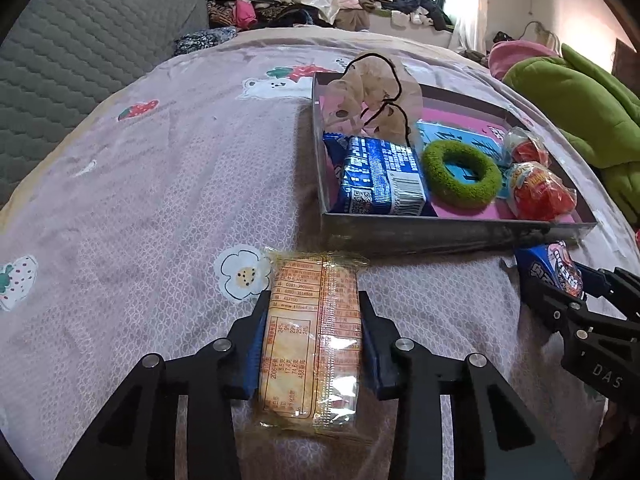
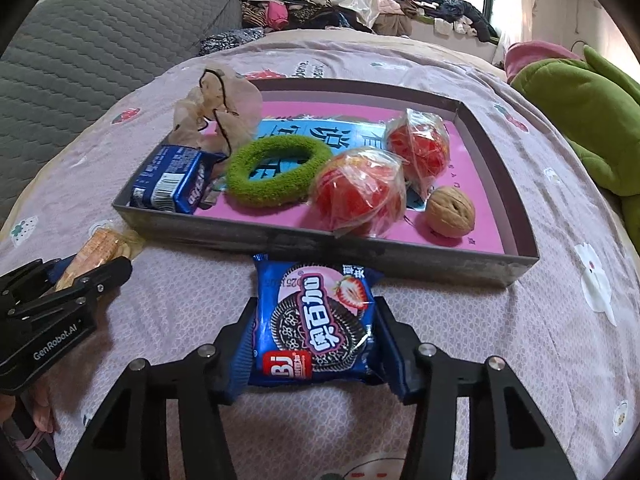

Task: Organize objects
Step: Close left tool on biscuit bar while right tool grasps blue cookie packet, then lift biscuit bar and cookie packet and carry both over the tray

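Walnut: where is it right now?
Right wrist view: the walnut lies in the tray, near its front right corner, beside the wrapped red snacks.

We held both grippers angled downward, side by side: our left gripper [image 1: 314,312] and right gripper [image 2: 316,320] each seemingly clamped, jaws part-closed.

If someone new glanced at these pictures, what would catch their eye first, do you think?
Probably the two snacks on the bedspread: an orange cracker pack in the left gripper, a blue cookie pack in the right gripper. Behind them, the pink-lined tray holds a green ring.
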{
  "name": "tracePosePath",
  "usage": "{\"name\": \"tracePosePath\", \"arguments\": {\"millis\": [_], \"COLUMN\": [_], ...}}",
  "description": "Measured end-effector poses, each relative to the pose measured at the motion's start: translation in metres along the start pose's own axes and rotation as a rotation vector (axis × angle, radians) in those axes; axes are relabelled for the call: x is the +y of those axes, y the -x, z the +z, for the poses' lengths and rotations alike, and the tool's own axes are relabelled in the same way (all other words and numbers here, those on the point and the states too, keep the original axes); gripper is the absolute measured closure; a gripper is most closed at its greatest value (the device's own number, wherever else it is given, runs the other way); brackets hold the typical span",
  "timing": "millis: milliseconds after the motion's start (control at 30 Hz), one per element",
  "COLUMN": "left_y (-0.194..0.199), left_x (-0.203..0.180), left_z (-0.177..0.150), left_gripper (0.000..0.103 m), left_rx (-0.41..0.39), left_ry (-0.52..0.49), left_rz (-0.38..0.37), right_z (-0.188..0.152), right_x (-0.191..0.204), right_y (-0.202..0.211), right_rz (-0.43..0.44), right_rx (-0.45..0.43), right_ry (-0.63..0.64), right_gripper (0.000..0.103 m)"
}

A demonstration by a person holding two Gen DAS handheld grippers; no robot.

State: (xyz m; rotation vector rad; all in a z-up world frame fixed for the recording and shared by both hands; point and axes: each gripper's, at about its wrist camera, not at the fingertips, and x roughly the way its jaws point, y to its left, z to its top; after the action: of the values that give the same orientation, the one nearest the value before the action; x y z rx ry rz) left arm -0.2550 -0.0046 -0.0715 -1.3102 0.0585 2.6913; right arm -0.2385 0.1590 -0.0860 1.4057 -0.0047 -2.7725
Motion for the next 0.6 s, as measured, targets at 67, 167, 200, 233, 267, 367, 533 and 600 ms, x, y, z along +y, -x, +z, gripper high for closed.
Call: {"name": "tracePosePath", "arguments": {"millis": [67, 167, 200, 233, 267, 367, 533, 600], "left_y": [0.003, 0.008, 0.010, 0.012, 0.014, 0.020, 0.033, 0.040], "left_x": [-0.002, -0.007, -0.009, -0.011, -0.013, -0.017, -0.026, -0.031], "left_z": [-0.001, -0.004, -0.005, -0.005, -0.006, -0.008, -0.010, -0.009], "left_gripper": [0.063, 0.063, 0.063, 0.063, 0.063, 0.063, 0.063, 0.063], "left_rx": [-0.003, -0.004, -0.005, -0.005, -0.005, -0.008, -0.020, -0.029], "left_ry": [-0.007, -0.024, -0.027, -0.028, -0.031, -0.034, -0.044, -0.051], "left_rz": [0.000, -0.006, -0.008, -0.015, -0.018, -0.022, -0.027, -0.030], "right_z": [0.000, -0.002, -0.002, -0.003, -0.004, -0.006, -0.009, -0.009], "right_x": [0.000, 0.000, 0.000, 0.001, 0.001, 0.000, -0.001, -0.003], "right_y": [0.003, 0.007, 0.009, 0.010, 0.012, 0.019, 0.034, 0.040], "right_rz": [0.007, 0.013, 0.016, 0.017, 0.017, 0.021, 0.026, 0.025], "right_rx": [-0.004, -0.006, -0.006, -0.006, -0.008, -0.012, -0.026, -0.033], "right_ry": [-0.002, -0.001, 0.001, 0.002, 0.002, 0.005, 0.010, 0.010], "right_gripper": [0.050, 0.050, 0.050, 0.050, 0.050, 0.050, 0.050, 0.050]}}
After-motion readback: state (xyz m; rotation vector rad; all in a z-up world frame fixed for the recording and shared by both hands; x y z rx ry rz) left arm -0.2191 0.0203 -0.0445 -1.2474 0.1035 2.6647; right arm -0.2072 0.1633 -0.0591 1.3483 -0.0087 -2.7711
